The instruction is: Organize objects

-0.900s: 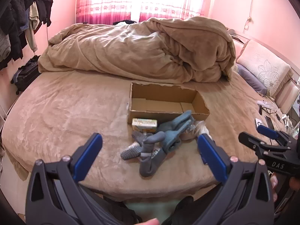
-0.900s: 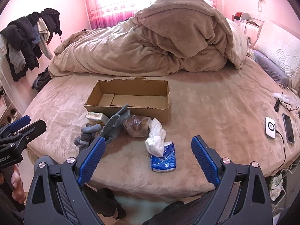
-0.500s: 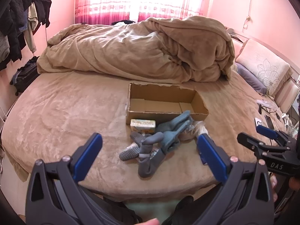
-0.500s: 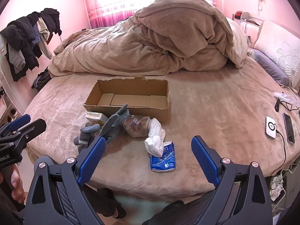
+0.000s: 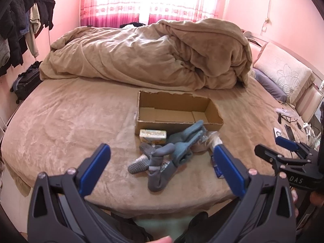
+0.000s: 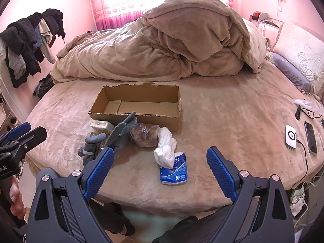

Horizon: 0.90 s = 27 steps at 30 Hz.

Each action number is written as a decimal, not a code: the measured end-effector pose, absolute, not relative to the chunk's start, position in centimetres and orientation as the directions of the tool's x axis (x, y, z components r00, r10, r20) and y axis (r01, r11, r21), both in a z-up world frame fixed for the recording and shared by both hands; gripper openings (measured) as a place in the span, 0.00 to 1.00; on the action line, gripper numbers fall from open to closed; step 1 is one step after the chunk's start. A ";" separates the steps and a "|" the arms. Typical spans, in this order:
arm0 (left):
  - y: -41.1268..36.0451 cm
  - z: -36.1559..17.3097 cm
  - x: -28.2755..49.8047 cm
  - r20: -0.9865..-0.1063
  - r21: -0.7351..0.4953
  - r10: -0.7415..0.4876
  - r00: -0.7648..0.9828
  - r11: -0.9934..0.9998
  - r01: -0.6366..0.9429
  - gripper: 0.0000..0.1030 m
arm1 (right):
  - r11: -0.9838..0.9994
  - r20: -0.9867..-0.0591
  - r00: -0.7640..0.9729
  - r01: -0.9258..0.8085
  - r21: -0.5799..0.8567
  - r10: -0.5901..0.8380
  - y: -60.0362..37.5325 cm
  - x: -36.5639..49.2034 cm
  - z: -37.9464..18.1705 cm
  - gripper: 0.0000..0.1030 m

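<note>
An open, empty cardboard box [image 5: 178,111] [image 6: 139,105] lies on the bed. In front of it sit a small yellow carton [image 5: 153,135] [image 6: 102,126], grey gloves and socks in a heap [image 5: 166,154] [image 6: 113,139], a clear bag of brown food [image 6: 144,134], a white sock bundle [image 6: 165,149] and a blue tissue pack [image 6: 174,169]. My left gripper [image 5: 161,167] is open and empty, held short of the grey heap. My right gripper [image 6: 160,169] is open and empty, with the tissue pack between its fingers' line of sight.
A rumpled tan duvet [image 5: 145,54] fills the far half of the bed. A charger, phone and cables [image 6: 299,135] lie at the right edge. Clothes hang on a rack [image 6: 26,46] at the left. A pillow [image 6: 303,52] is at the right.
Both grippers have eased slightly toward the bed; the objects sit a little nearer in view. Nothing was gripped or moved.
</note>
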State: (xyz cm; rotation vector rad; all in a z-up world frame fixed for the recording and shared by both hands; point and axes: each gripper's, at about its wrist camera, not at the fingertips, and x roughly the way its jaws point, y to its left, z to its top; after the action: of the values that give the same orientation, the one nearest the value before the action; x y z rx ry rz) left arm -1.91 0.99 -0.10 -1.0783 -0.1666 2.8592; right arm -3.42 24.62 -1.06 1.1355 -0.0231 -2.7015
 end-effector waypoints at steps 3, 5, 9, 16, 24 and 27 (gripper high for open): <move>1.0 -0.1 -1.9 -0.653 -0.131 0.114 -0.749 -0.991 -0.037 1.00 | -0.977 -0.704 -0.682 0.189 0.095 -0.200 24.7 -3.4 -1.1 0.92; 1.0 -0.1 -1.9 -0.652 -0.132 0.115 -0.749 -0.991 -0.037 1.00 | -0.978 -0.705 -0.681 0.187 0.096 -0.199 24.6 -3.4 -1.1 0.92; 1.0 -0.1 -1.9 -0.653 -0.132 0.114 -0.749 -0.991 -0.036 1.00 | -0.978 -0.705 -0.681 0.187 0.096 -0.199 24.6 -3.4 -1.1 0.92; 1.2 0.0 -1.7 -0.650 -0.137 0.124 -0.750 -0.990 -0.045 1.00 | -0.980 -0.710 -0.677 0.178 0.094 -0.191 24.7 -3.4 -1.4 0.92; 0.9 0.1 -1.6 -0.649 -0.142 0.122 -0.751 -0.989 -0.038 1.00 | -0.980 -0.711 -0.677 0.173 0.094 -0.188 24.9 -3.3 -1.3 0.92; 0.9 0.2 -1.5 -0.647 -0.142 0.122 -0.753 -0.989 -0.038 1.00 | -0.980 -0.711 -0.677 0.174 0.096 -0.190 24.9 -3.3 -1.3 0.92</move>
State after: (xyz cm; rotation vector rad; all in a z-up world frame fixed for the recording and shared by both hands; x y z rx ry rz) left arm -1.49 0.89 0.17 -1.0674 -0.1829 2.8576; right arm -3.28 24.87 -1.27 1.1513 -0.0294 -2.7078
